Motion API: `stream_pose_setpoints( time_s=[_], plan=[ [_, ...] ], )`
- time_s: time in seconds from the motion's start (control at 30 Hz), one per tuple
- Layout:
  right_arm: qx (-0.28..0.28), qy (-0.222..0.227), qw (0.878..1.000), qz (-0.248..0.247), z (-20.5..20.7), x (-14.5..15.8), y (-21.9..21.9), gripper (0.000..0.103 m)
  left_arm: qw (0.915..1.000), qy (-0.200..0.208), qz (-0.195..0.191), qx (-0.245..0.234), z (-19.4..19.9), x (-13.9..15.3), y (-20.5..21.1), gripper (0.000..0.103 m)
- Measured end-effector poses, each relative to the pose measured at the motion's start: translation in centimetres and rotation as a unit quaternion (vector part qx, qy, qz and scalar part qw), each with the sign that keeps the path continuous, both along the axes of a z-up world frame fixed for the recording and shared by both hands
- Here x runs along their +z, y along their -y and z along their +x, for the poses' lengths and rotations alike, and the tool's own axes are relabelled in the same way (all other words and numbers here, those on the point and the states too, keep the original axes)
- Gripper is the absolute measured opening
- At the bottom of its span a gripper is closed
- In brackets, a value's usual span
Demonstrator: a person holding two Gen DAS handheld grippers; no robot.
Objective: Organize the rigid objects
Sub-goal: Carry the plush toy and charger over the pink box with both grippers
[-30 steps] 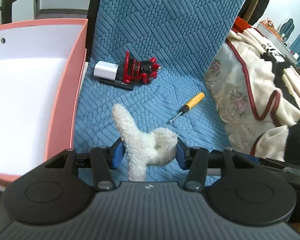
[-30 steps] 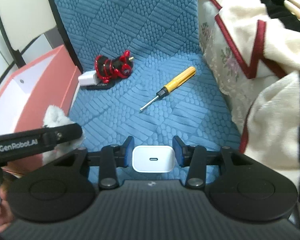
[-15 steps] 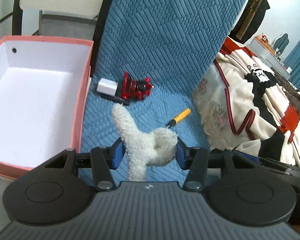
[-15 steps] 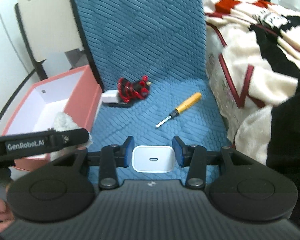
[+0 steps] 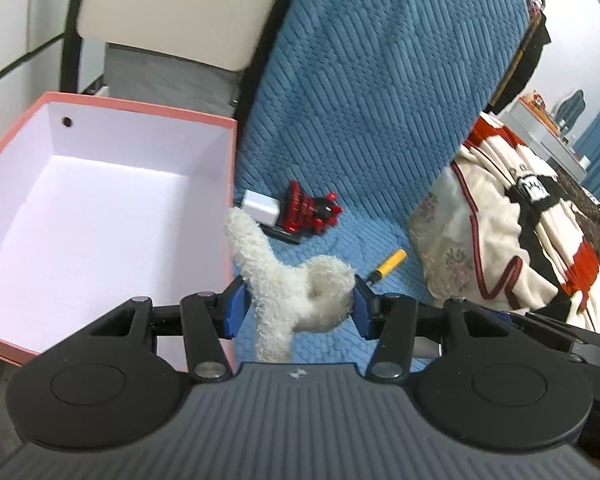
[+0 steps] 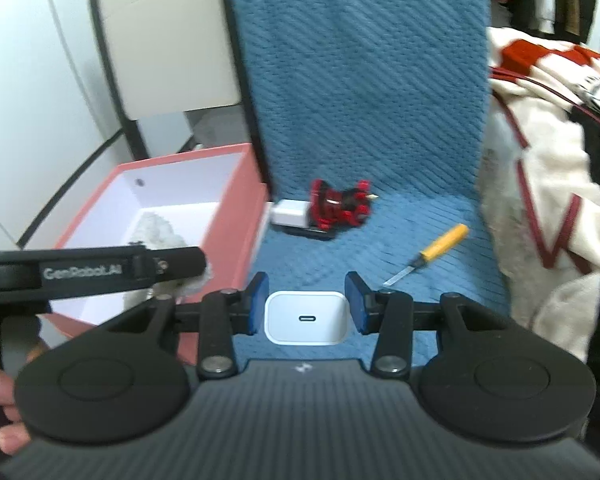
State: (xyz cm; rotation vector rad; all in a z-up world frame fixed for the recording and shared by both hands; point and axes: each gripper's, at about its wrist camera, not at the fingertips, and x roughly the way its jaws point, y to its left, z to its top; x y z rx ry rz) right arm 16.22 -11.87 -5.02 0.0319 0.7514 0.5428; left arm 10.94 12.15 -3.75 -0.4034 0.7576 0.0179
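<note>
My left gripper is shut on a white fluffy plush toy, whose long end sticks up past the blue pads. It hangs beside the near right corner of an open pink box with a white inside. In the right wrist view the left gripper and the plush toy stand in front of the box. My right gripper is shut on a white USB-C charger, held above the blue seat. On the seat lie a yellow-handled screwdriver, a red and black toy and a second white charger.
The blue quilted chair cover runs up the backrest behind the objects. A cream, red and black blanket is heaped along the right of the seat. A person's hand holds the left gripper's handle. A cream and black chair stands behind the box.
Both grippers have risen and drawn back, each keeping its object. The seat objects look smaller and more of the box's inside shows. The left gripper with the plush toy now stands in front of the box.
</note>
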Motion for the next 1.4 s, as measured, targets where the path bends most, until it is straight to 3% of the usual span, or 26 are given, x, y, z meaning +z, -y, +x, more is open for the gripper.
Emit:
stream_pose_setpoints(
  time_s=[0.33, 0.5, 0.73, 0.87, 0.97, 1.2, 1.4],
  plan=[
    [0.061, 0.019, 0.998, 0.014, -1.5, 1.7, -6.1, 0.045, 0.9987, 0.021, 0.006, 0.046, -2.7, 2.7, -6.3, 0.058],
    [0.088, 0.018, 0.996, 0.02, -1.6, 1.8, -8.8, 0.045, 0.9973, 0.022, 0.014, 0.069, -2.9, 2.5, -9.2, 0.058],
    [0.12, -0.011, 0.993, 0.016, 0.5, 0.8, -12.7, 0.045, 0.9943, -0.013, 0.002, 0.106, -0.9, -0.2, -14.8, 0.058],
    [0.138, -0.032, 0.99, 0.005, 1.9, -0.3, -15.7, 0.045, 0.9928, -0.035, 0.011, 0.114, 0.5, -1.8, -17.6, 0.058],
    [0.149, -0.051, 0.988, -0.006, 2.9, -1.5, -18.0, 0.045, 0.9919, -0.061, -0.005, 0.112, 1.6, -3.7, -19.6, 0.058],
    [0.154, -0.113, 0.981, -0.037, 5.4, -5.3, -21.3, 0.045, 0.9869, -0.111, -0.003, 0.117, 2.8, -7.5, -22.3, 0.058],
    [0.152, -0.134, 0.978, -0.057, 6.2, -6.9, -22.4, 0.045, 0.9849, -0.123, -0.012, 0.121, 3.1, -9.0, -22.9, 0.058]
  ],
)
